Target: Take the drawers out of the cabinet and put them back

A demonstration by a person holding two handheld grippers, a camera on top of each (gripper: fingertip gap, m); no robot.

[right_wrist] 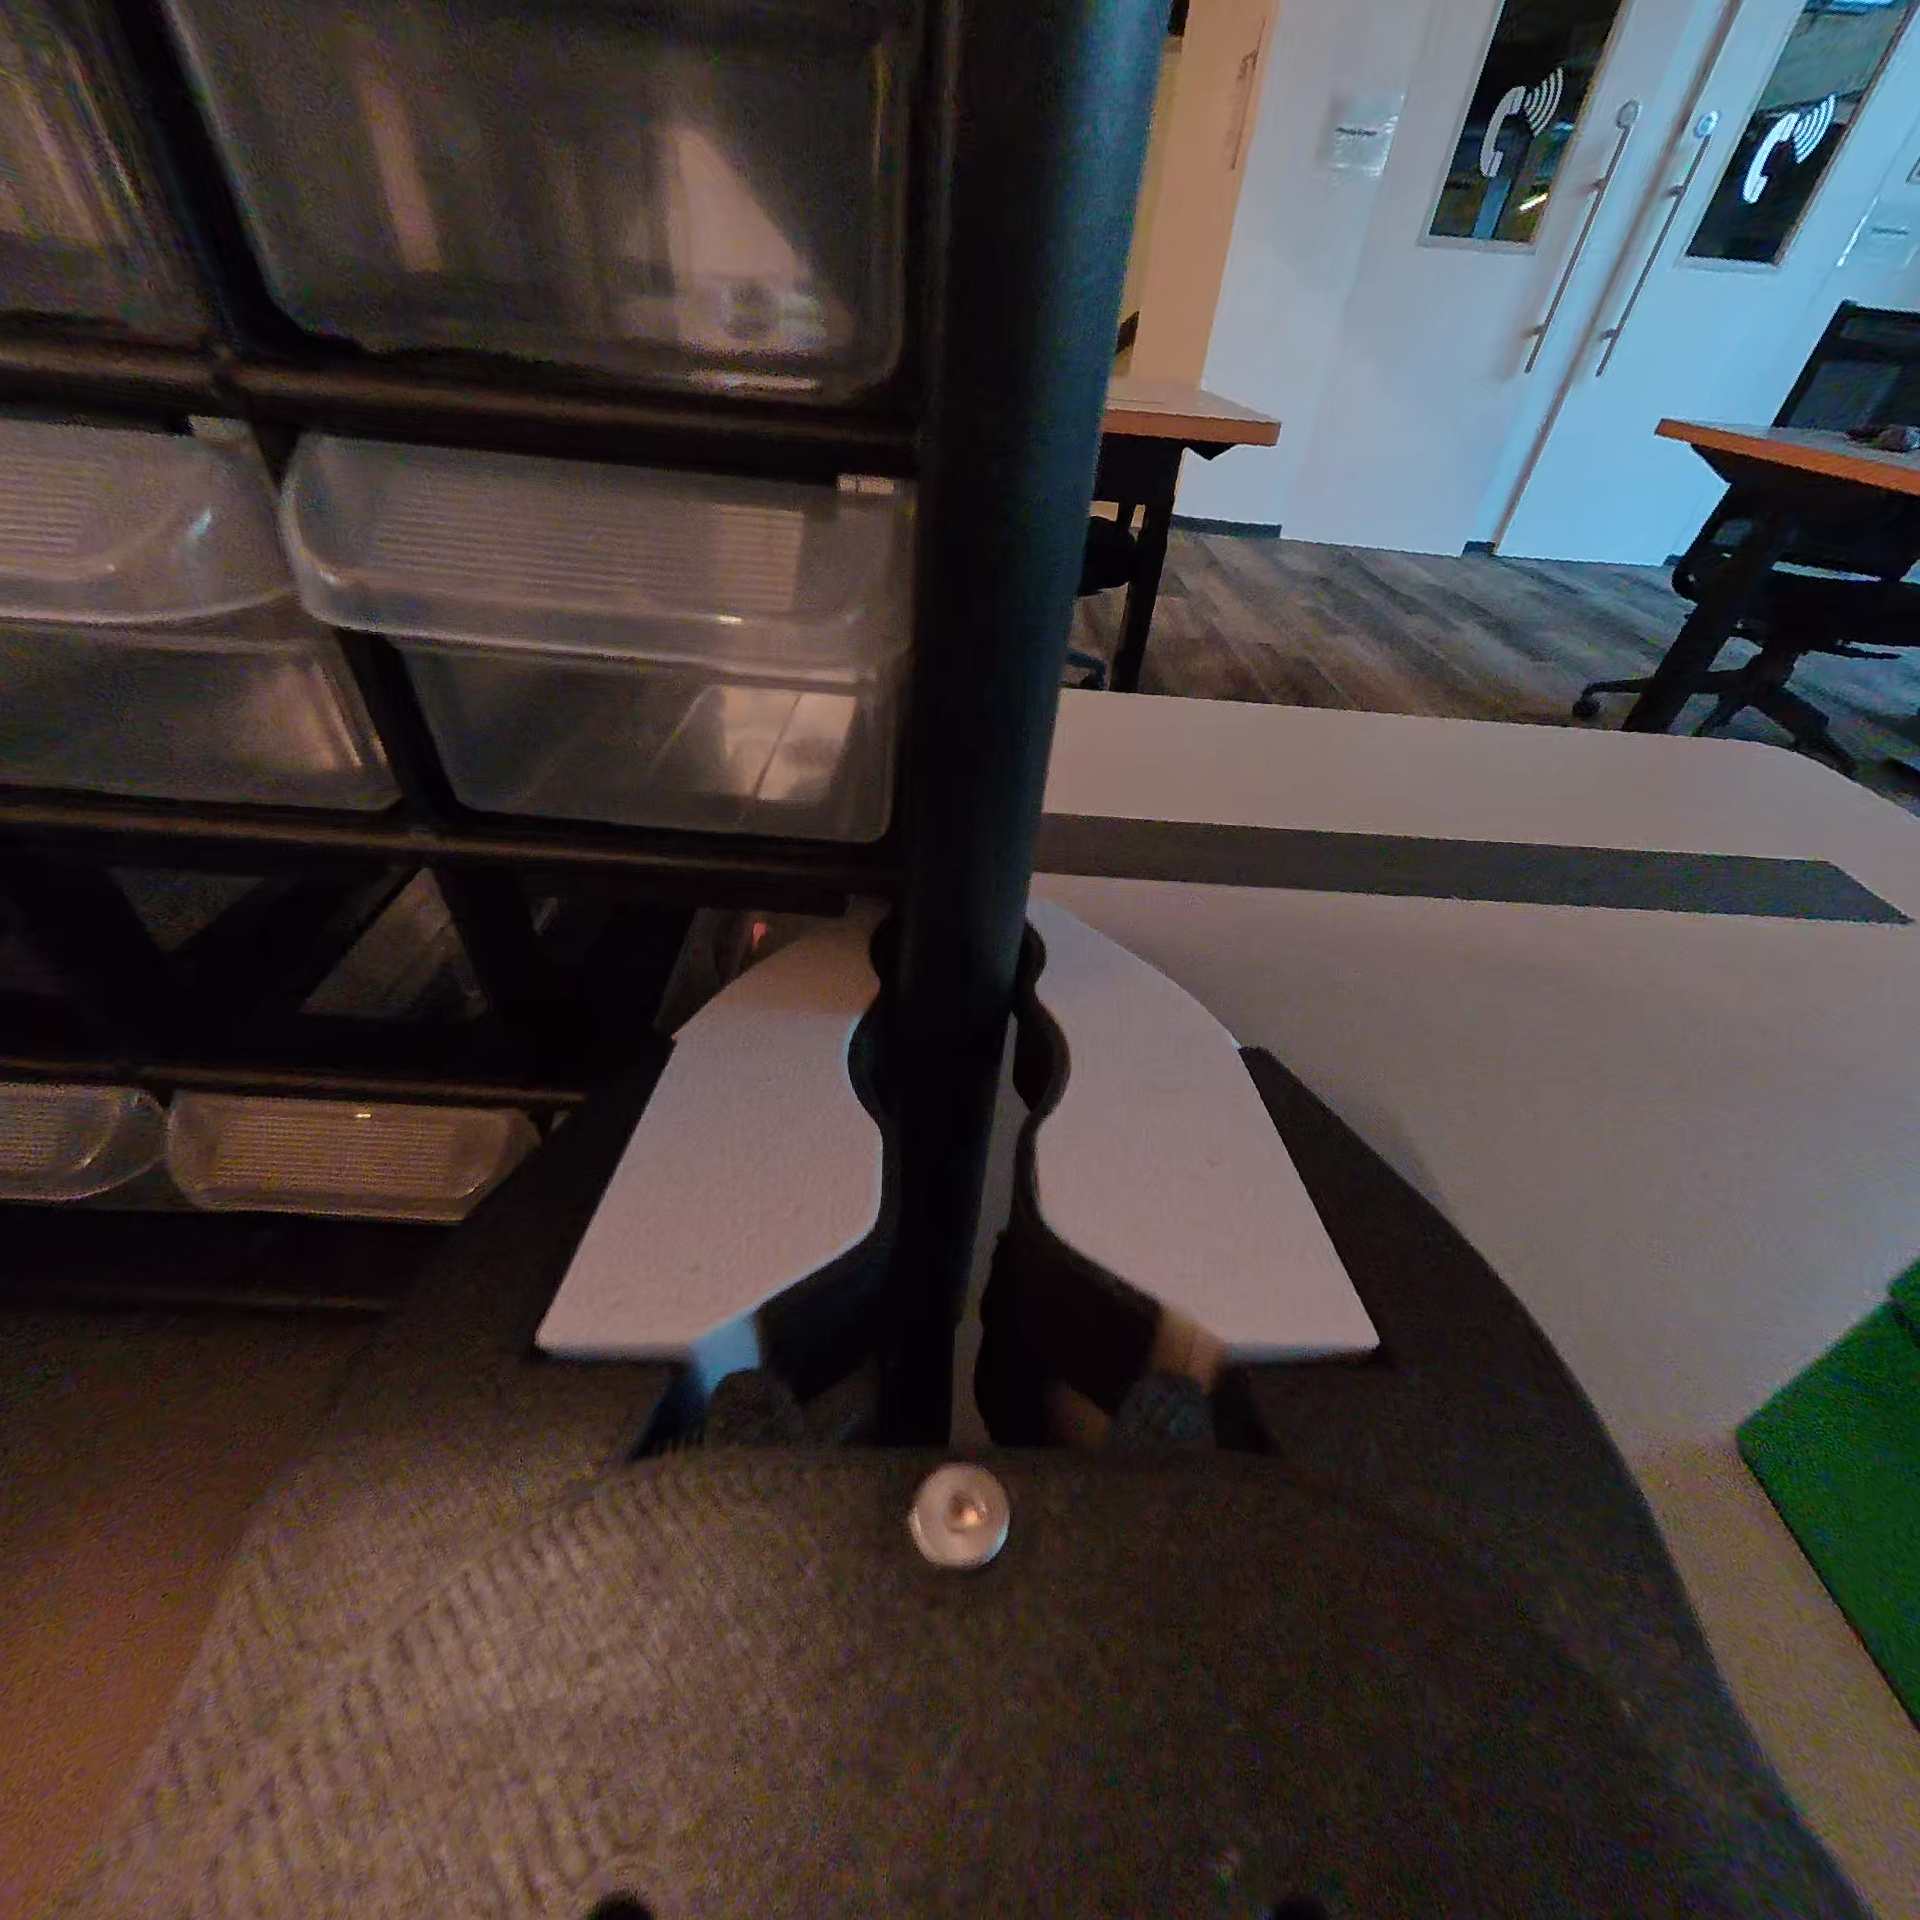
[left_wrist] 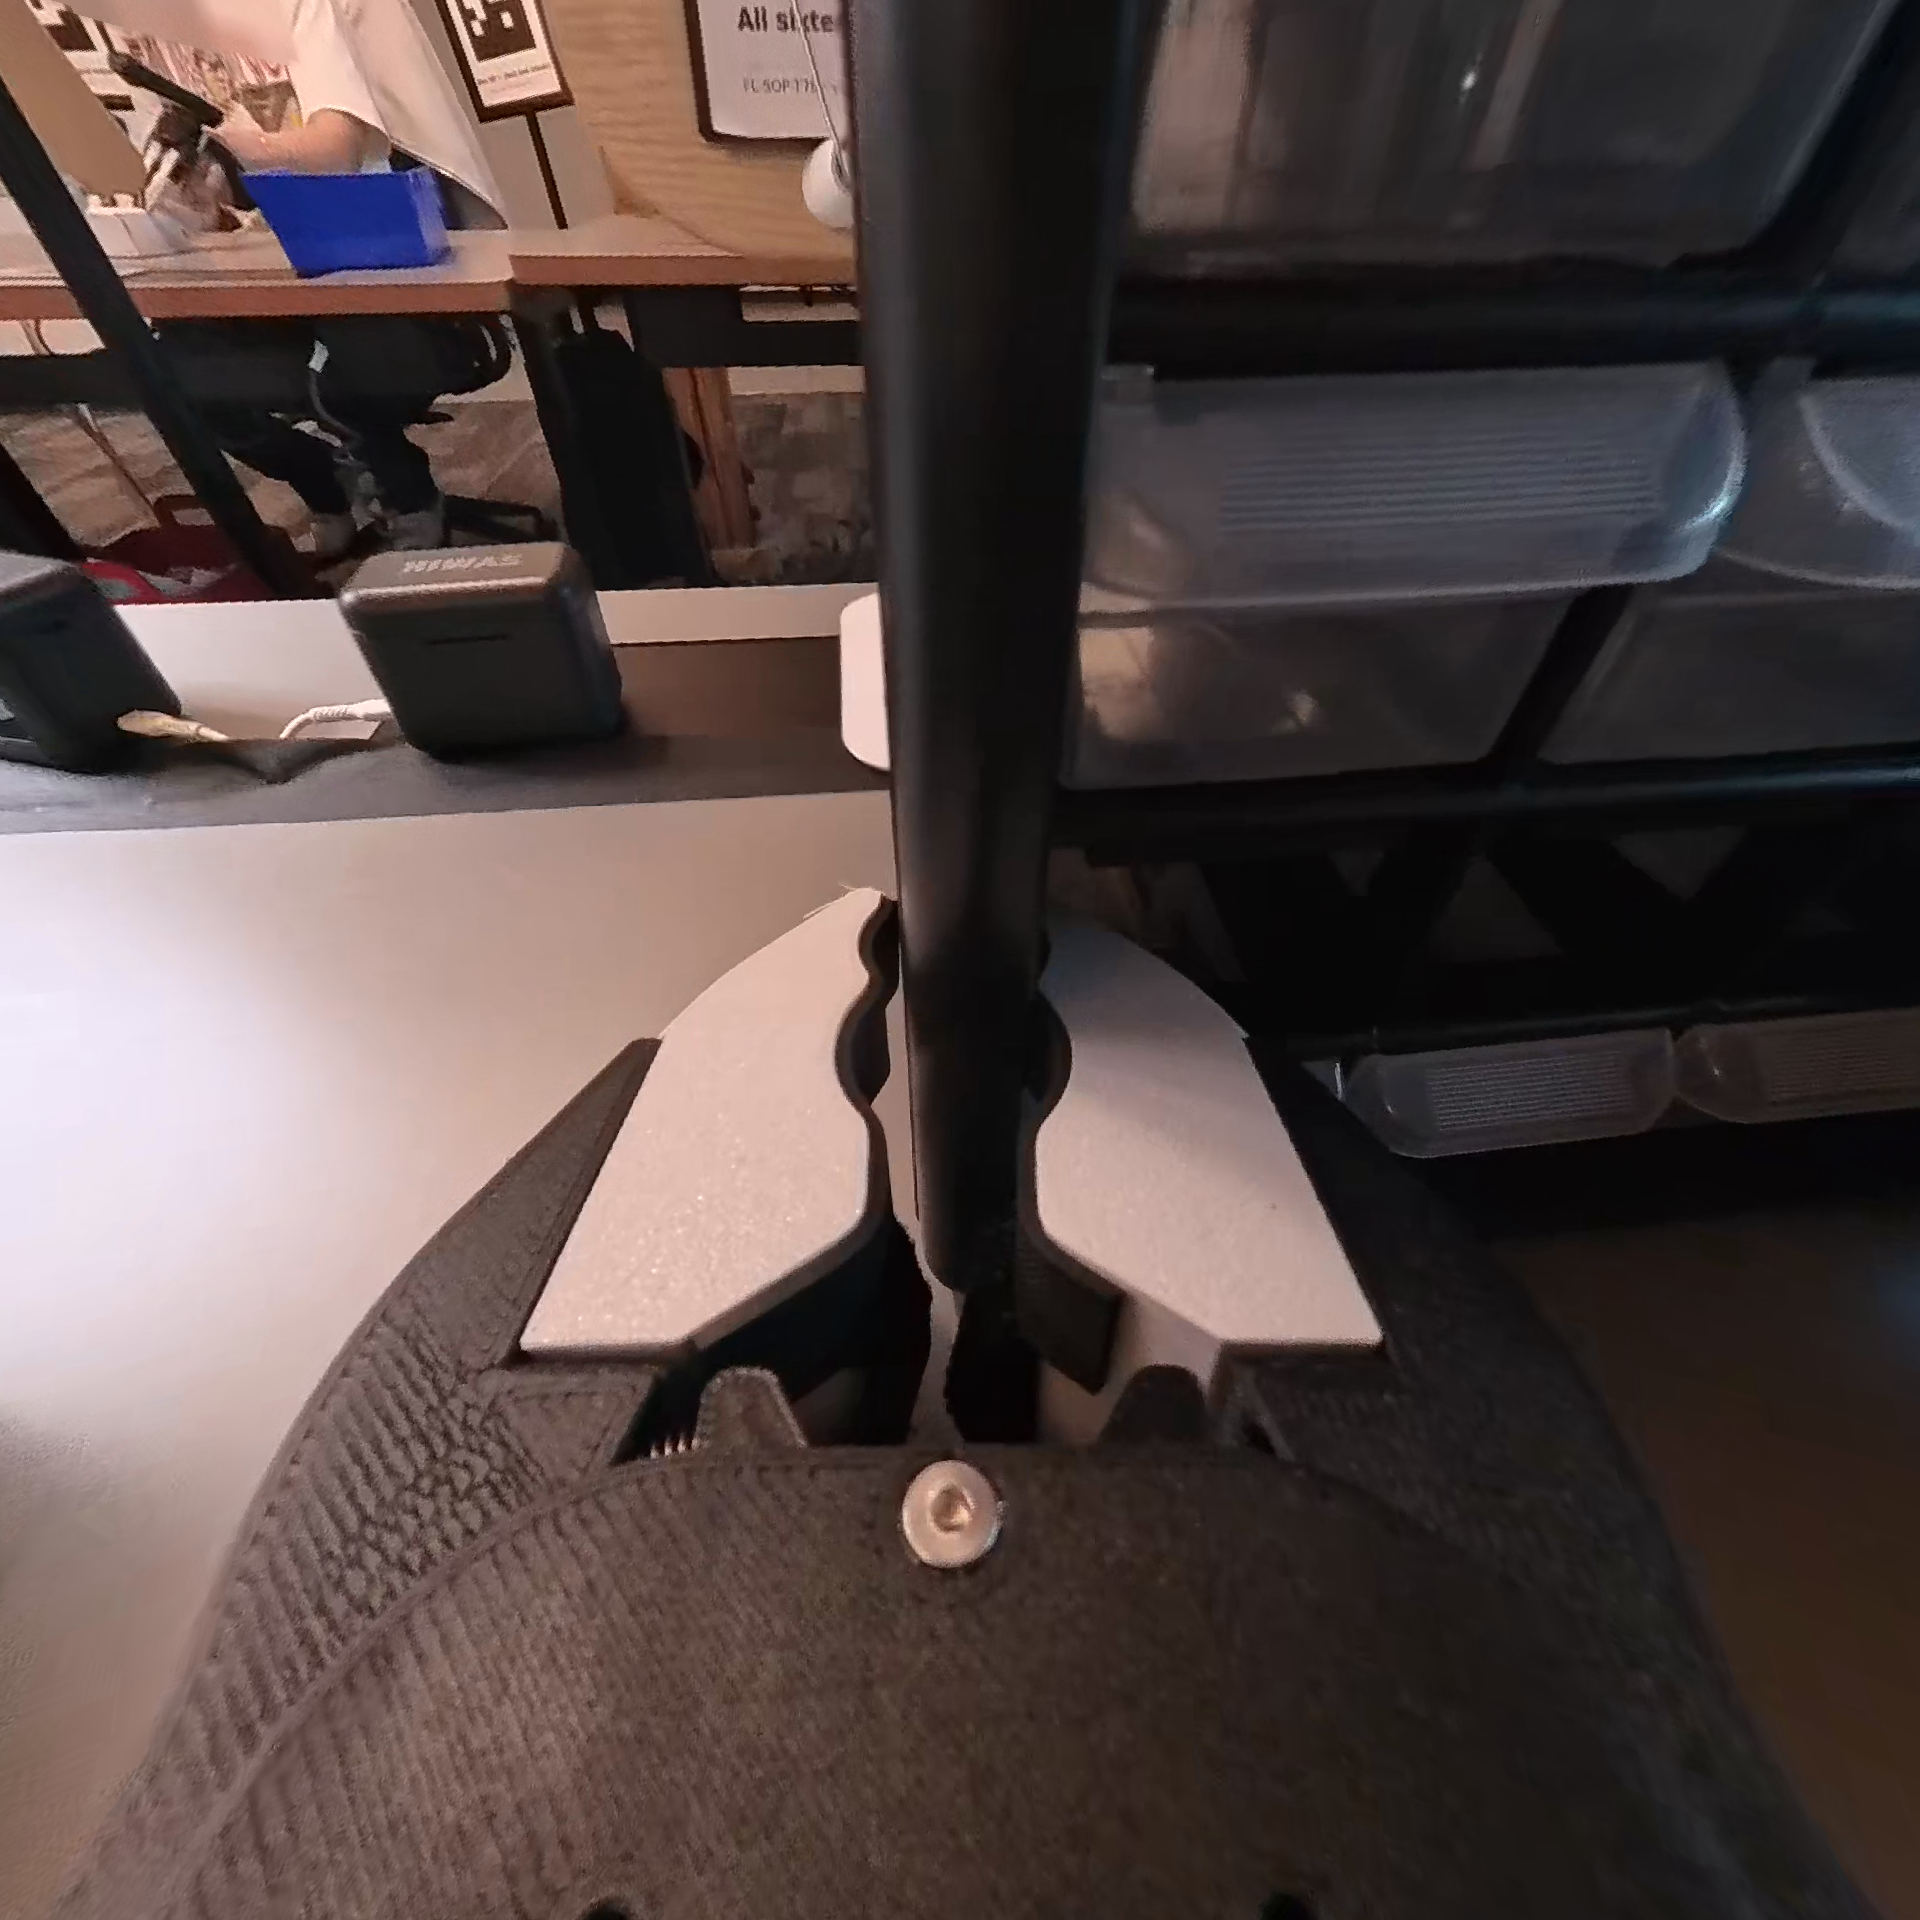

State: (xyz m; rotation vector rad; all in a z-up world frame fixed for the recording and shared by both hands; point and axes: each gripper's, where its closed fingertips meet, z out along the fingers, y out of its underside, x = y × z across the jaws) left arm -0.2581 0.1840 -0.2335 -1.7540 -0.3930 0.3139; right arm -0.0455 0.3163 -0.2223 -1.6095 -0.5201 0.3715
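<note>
An open office or lab workroom: wood-topped desks (right_wrist: 1787, 457) and a rolling office chair (right_wrist: 1766, 623) at two o'clock, white doors with long bar handles (right_wrist: 1579, 239) beyond, a person seated at a desk (left_wrist: 260, 281) at ten o'clock, posted notices (left_wrist: 769, 62) at twelve.

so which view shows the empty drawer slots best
The right wrist view: the empty row shows its black cross-bracing fairly clearly. The left wrist view shows the same row darker, beside the cabinet's side wall.

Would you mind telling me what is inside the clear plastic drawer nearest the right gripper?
Through the clear plastic drawer in the black cabinet, I see only reflections and its bare walls; no contents are discernible. Its ribbed front lip blurs the upper part, so small items could be hidden.
</note>
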